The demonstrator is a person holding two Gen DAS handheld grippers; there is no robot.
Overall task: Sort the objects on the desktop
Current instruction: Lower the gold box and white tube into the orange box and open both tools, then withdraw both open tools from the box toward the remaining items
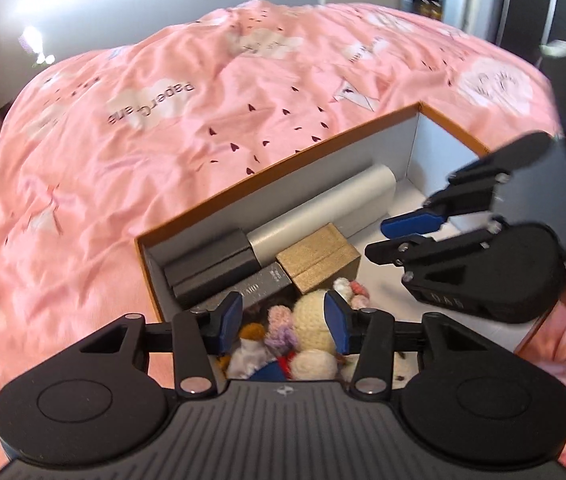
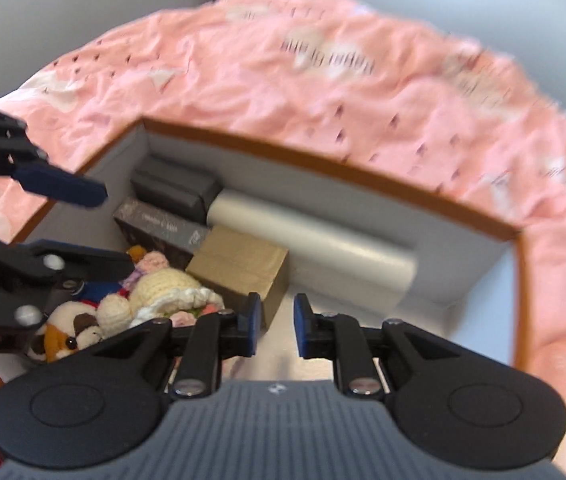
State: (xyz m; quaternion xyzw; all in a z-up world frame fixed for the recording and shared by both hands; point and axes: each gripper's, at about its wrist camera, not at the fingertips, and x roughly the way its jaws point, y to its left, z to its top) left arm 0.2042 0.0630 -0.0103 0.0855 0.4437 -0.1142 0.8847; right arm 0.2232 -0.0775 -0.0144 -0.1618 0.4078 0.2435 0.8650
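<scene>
Your box (image 2: pixel 363 184) has bare floor at its right end; toys (image 1: pixel 311 316) and gold block (image 2: pixel 239 268) crowd the left. Left claw (image 1: pixel 283 320) hangs spread over the toys, empty. Right claw (image 2: pixel 277 320) nearly clenched, gripping nothing.

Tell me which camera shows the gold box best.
The left wrist view: the gold box is sharp there, with its top and lid seam clear, between the silver tube and the plush toys. The right wrist view shows the same box whole but blurred, its near corner behind a finger.
</scene>
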